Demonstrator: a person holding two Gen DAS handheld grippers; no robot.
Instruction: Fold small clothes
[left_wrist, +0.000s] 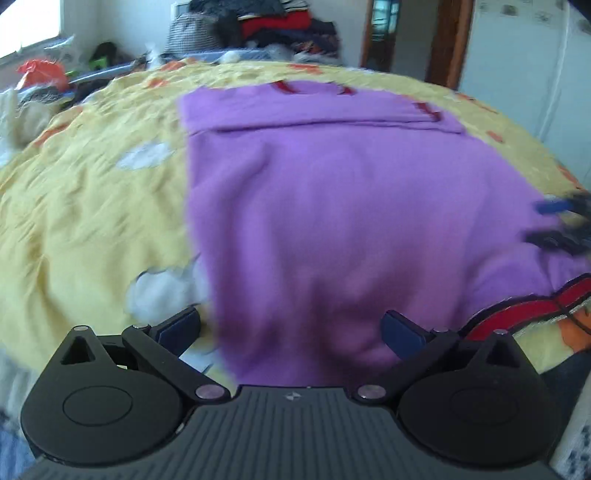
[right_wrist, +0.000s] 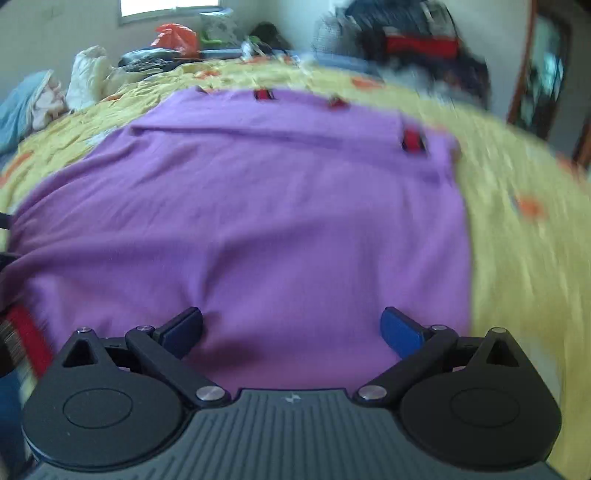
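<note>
A purple garment (left_wrist: 332, 192) with red trim lies flat on the yellow bedspread (left_wrist: 92, 206), its far part folded over across the body. My left gripper (left_wrist: 291, 332) hangs open over the garment's near left edge, nothing between its fingers. In the right wrist view the same purple garment (right_wrist: 251, 221) fills the middle, and my right gripper (right_wrist: 291, 330) stands open above its near edge. The right gripper's fingers (left_wrist: 554, 206) show blurred at the right edge of the left wrist view, over the garment's right side.
A heap of dark and red clothes (left_wrist: 273, 26) is piled behind the bed. Bags and an orange sack (right_wrist: 175, 35) sit near the window at the far left. A wooden door frame (left_wrist: 448, 40) stands at the far right. Both views are motion-blurred.
</note>
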